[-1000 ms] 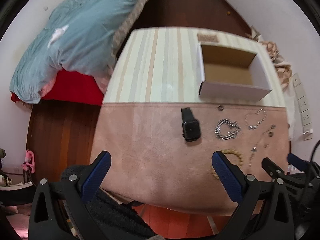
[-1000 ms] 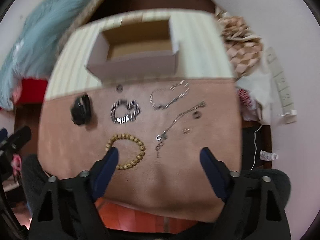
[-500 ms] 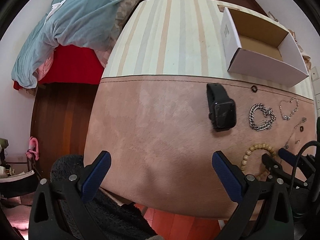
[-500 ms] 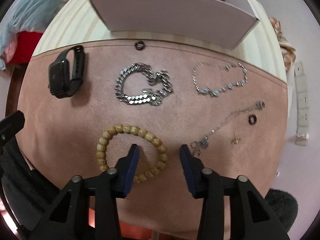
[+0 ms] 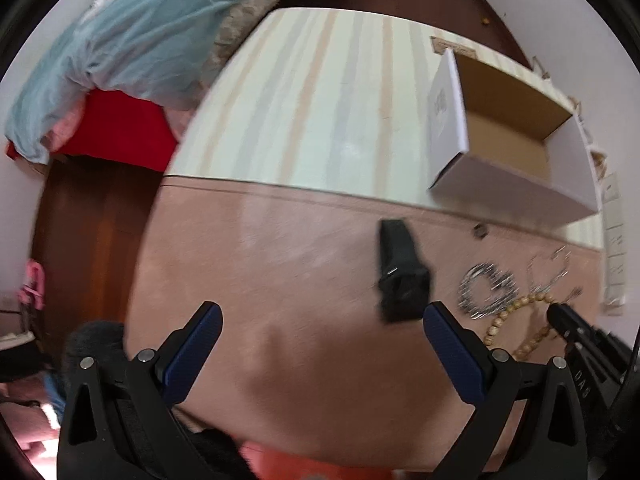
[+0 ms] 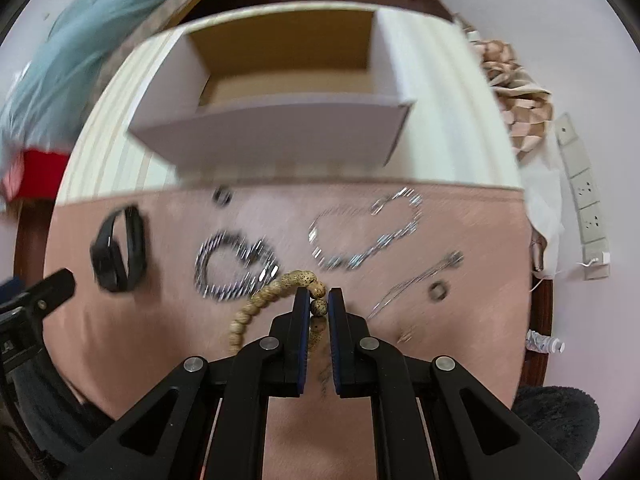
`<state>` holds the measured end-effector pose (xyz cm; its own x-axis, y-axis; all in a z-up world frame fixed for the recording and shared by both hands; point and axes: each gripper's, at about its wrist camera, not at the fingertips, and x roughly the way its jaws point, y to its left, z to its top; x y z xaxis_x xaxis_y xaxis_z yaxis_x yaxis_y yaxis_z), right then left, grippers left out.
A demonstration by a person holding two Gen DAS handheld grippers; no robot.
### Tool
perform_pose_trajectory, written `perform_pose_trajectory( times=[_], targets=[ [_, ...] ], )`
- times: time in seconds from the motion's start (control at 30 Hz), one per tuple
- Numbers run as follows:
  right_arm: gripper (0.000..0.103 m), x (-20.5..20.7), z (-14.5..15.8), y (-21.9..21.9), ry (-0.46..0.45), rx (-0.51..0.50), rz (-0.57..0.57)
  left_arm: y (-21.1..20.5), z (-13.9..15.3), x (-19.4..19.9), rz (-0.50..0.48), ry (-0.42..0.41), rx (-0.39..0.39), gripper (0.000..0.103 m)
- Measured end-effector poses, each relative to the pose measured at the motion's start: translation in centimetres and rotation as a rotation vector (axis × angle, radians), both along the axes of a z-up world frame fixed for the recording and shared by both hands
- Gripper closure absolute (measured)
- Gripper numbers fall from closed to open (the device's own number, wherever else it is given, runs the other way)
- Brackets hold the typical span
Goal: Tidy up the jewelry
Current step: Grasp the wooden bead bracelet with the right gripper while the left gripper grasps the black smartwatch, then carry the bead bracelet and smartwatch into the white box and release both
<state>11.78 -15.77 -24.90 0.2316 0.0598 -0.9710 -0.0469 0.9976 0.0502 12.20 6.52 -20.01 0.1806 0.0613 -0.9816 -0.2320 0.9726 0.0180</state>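
My right gripper (image 6: 319,300) is shut on the wooden bead bracelet (image 6: 264,300) and holds it just above the pink mat (image 6: 160,320). On the mat lie a black smartwatch (image 6: 116,252), a thick silver chain bracelet (image 6: 234,264), a thin silver bracelet (image 6: 364,236), a fine necklace (image 6: 416,280) and two small dark rings (image 6: 438,290). An open white cardboard box (image 6: 280,120) stands behind the mat. My left gripper (image 5: 320,336) is open and empty, low over the mat (image 5: 280,280), with the watch (image 5: 402,284) by its right finger. The bead bracelet (image 5: 520,320) and right gripper (image 5: 576,336) show there too.
The striped tabletop (image 5: 320,100) extends behind the mat. A bed with a blue quilt (image 5: 140,32) and red sheet stands to the left. A wall with power sockets (image 6: 580,184) and a beige bag (image 6: 516,100) is at the right.
My right gripper closed on the bead bracelet and lifted it off the mat. My left gripper moved closer toward the watch and stayed open.
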Motion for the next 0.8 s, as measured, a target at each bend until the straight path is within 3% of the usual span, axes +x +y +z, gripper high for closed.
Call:
perform_pose_trajectory(
  times=[0.07,0.17,0.4,0.6,0.8],
  targets=[
    [0.094,0.7,0.1,-0.3,-0.006,0.001,-0.015,-0.7,-0.5,0.9,-0.014,-0.002,-0.042,0.003],
    [0.094,1.6,0.5,-0.8,0.002,0.011,-0.035,-2.0,-1.6,2.2,-0.050,0.014,-0.044,0.006],
    [0.094,1.3,0.5,-1.8,0.015,0.025,-0.060,-3.9,-4.2,2.9,-0.124,0.072,-0.033,0.069],
    [0.094,1.0,0.6,-1.9,0.015,0.040,-0.069,-4.3,-3.7,2.3,-0.159,0.011,0.012,0.072],
    [0.094,0.6,2.2,-1.7,-0.002,0.087,-0.072,-5.0,-0.9,0.9,-0.191,-0.060,0.032,0.072]
  ],
)
